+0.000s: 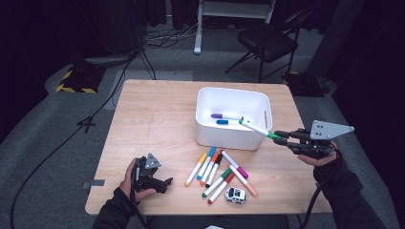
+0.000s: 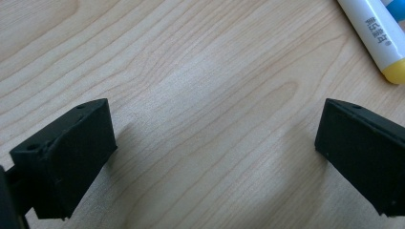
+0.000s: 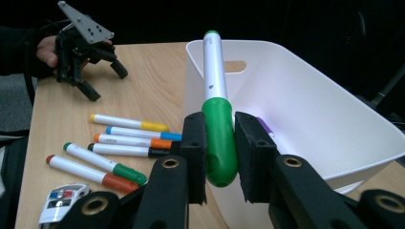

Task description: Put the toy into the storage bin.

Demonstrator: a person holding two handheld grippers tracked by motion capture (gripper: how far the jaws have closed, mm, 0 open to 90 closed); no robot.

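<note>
My right claw (image 3: 220,157) pinches the green marker (image 3: 217,119) by its cap, tip over the white bin's (image 1: 205,133) five-o'clock rim. My left claw (image 2: 210,157) rests spread on the worktop (image 2: 191,71); at one o'clock, the yellow-capped marker (image 2: 377,33), cut off, bears unreadable print.

Even overhead light falls on the table (image 1: 157,119) while the room around it lies dark, the white bin (image 1: 233,97) is bright without glare, shadows are soft, and the high view is slightly soft but the claw views sharp.
</note>
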